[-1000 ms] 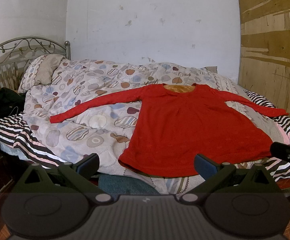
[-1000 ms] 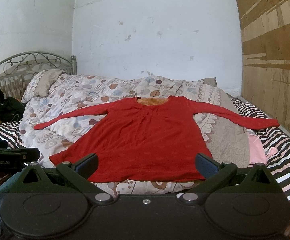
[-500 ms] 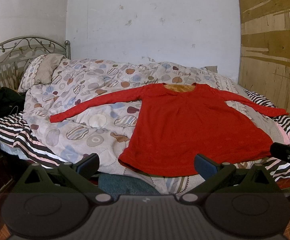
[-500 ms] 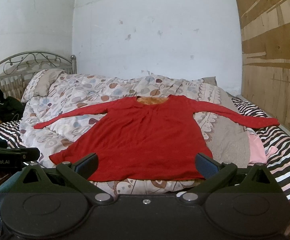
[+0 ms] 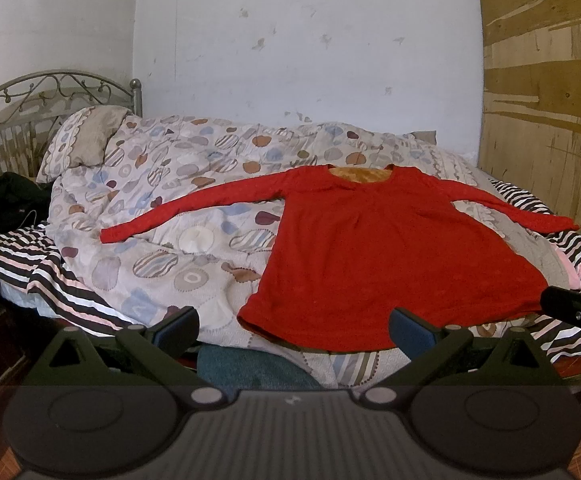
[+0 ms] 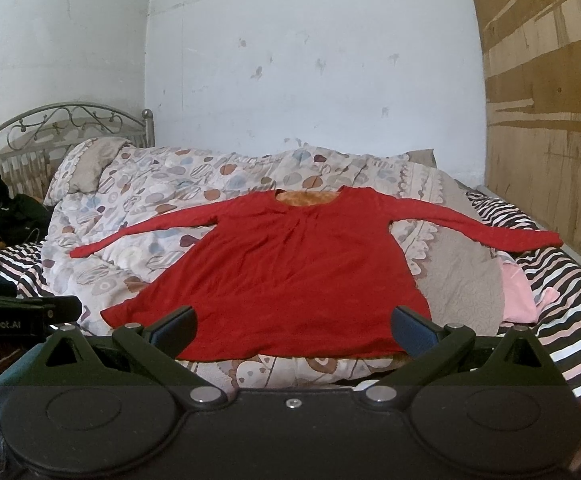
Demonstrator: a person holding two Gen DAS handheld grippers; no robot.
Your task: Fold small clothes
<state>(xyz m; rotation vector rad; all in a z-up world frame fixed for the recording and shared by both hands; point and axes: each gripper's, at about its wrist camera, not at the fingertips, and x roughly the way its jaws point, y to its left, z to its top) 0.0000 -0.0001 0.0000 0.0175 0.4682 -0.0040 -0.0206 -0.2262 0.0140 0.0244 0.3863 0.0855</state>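
A red long-sleeved top (image 5: 374,252) lies flat and face up on the bed, both sleeves spread out, hem toward me. It also shows in the right wrist view (image 6: 290,276). My left gripper (image 5: 294,326) is open and empty, just short of the hem's left corner. My right gripper (image 6: 294,324) is open and empty, its jaws spanning the hem's middle from just in front. Part of the right gripper shows at the left wrist view's right edge (image 5: 578,308).
A patterned quilt (image 5: 162,216) covers the bed, with a pillow (image 5: 86,140) and metal headboard (image 5: 22,92) at left. Striped sheet (image 6: 562,296) and a pink cloth (image 6: 518,292) lie at right. A wooden board wall (image 6: 550,120) stands right. Dark bags (image 5: 6,200) sit far left.
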